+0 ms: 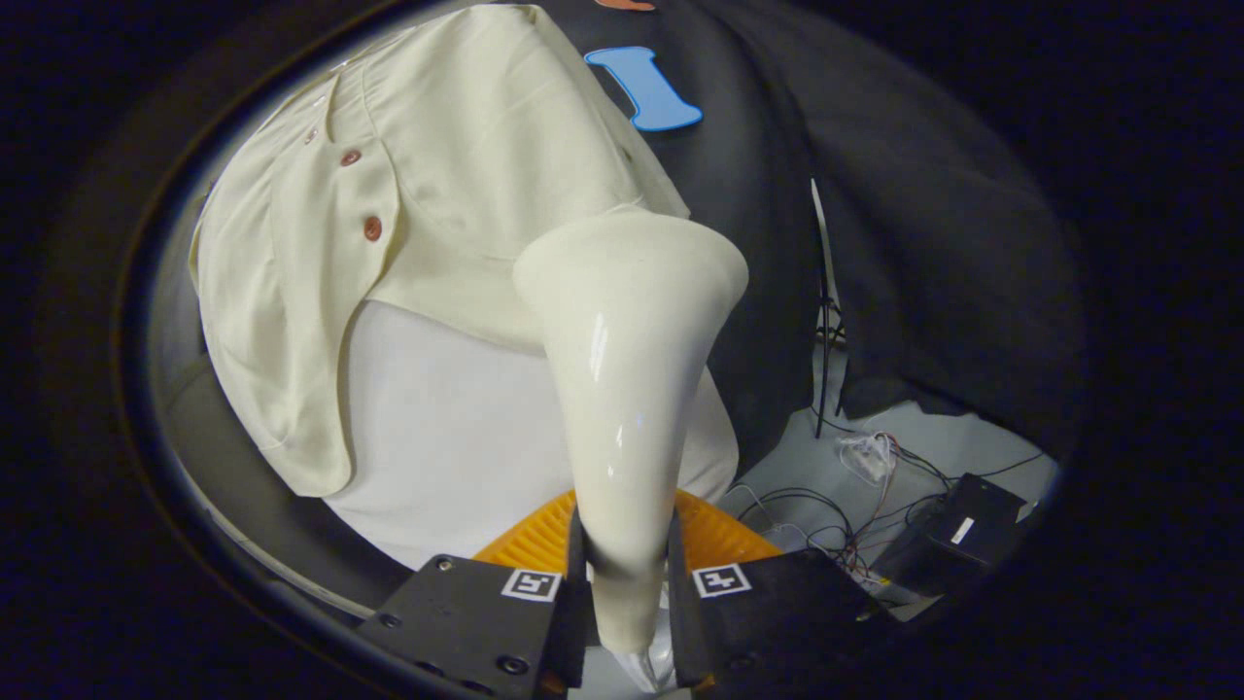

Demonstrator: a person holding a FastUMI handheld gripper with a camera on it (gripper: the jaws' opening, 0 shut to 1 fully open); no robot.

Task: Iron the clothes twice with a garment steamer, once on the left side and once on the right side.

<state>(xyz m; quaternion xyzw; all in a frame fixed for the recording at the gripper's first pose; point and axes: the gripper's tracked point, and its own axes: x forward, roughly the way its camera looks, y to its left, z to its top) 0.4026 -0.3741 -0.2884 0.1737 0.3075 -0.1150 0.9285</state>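
The cream shirt (pixel 437 194) hangs over a white form (pixel 457 428), beyond the fingers, its buttoned placket running down the side away from the steamer and its lower hem curling loose at that edge. It is the largest thing ahead, with the dark booth cloth (pixel 923 243) behind it.

The garment steamer (pixel 627 389) comes next: a glossy cream handle widening to a flared head, which sits against or just before the shirt's panel on the far side from the buttons. Whether the head actually touches the fabric cannot be told.

The gripper (pixel 627 583) has its fingers drawn narrow, both pressing on the steamer's handle, so the tool is firmly held.

Smaller things lie on the grey floor (pixel 807 467): a black box (pixel 957 544) and tangled cables (pixel 875 457).

This looks like a pass on one side in hand. The next move likely calls for a steady stroke along that panel, keeping the head facing the cloth, then shifting across toward the buttoned side.
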